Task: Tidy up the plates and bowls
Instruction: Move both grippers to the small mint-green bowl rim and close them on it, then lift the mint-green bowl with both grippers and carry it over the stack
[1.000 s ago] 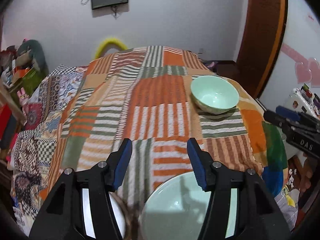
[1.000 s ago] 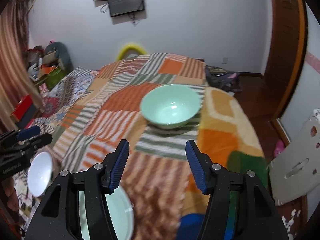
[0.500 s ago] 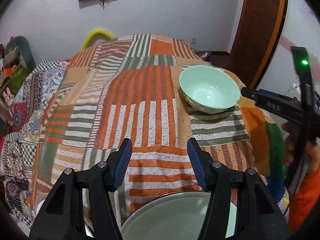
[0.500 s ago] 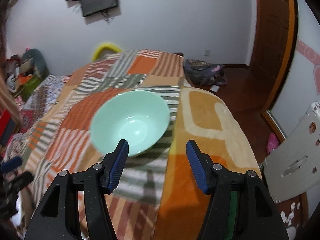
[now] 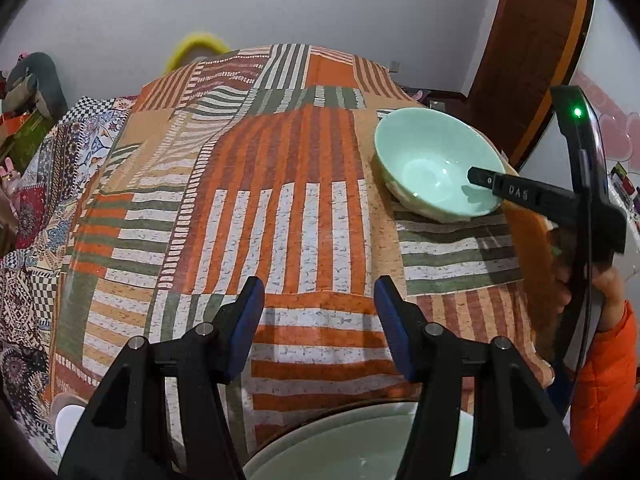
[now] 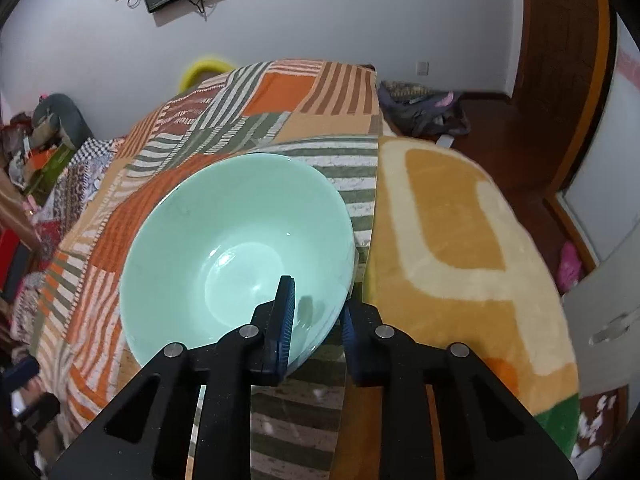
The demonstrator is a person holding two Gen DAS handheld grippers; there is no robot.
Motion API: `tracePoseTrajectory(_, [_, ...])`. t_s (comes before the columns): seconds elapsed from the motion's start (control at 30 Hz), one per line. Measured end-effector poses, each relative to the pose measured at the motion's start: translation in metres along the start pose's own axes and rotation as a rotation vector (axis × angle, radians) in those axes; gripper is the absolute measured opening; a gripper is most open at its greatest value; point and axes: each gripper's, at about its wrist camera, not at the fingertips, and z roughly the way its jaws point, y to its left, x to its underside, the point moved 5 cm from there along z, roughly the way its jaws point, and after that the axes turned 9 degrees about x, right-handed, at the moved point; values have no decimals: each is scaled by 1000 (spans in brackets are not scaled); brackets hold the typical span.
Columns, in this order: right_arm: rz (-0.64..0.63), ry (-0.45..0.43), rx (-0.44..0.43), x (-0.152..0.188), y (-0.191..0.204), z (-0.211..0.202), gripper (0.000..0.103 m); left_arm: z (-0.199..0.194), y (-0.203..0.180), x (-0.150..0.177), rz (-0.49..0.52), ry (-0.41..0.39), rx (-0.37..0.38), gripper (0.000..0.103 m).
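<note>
A mint-green bowl [image 6: 224, 248] stands on the striped patchwork blanket [image 6: 100, 248]. My right gripper [image 6: 316, 312] is shut on its near right rim, one finger inside the bowl and the other outside. The left wrist view shows the same bowl [image 5: 424, 160] at the right, with the right gripper [image 5: 480, 178] reaching into it. My left gripper [image 5: 320, 312] hangs open over the blanket, nothing between its fingers. A pale green plate [image 5: 360, 448] lies just below it at the bottom edge, partly hidden by the fingers.
A small white dish [image 5: 68, 420] peeks in at the bottom left. An orange-and-cream blanket [image 6: 460, 240] covers the right side. Bags [image 6: 420, 108] lie on the floor beyond. An orange sleeve [image 5: 604, 380] holds the right gripper. Clutter [image 5: 28, 92] lines the left.
The right gripper came down onto the bowl and closed on its rim. The left gripper moved forward and lower, so the plate slid toward the bottom of its view.
</note>
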Motion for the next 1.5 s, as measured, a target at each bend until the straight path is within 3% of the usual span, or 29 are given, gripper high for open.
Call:
tracePoseTrajectory(0.37, [-70,19,-72,20,10,-20,20,10,-15,-19,-8,7,54,57])
tracePoseTrajectory(0.73, [-99,14,-165,38,23,-43,20,47,-15,-41,-25,33,26,56])
tracePoseTrajectory(1.0, [-26,35,-172,33,16,-33,23,74,-23,-51,16,67,6,34])
tracePoseTrajectory(1.23, [-35,13,-90,23,17,-21,24,83,-31,-53,31,78,24,23])
tracePoseTrajectory(1.4, [-28,20,-83,22,17,-24,22,81,-35,-52,52,77,10,22])
tracePoseTrajectory(1.5, [-26,15,-92,23,15,-32,21,77,-33,-50,26,88,40,22])
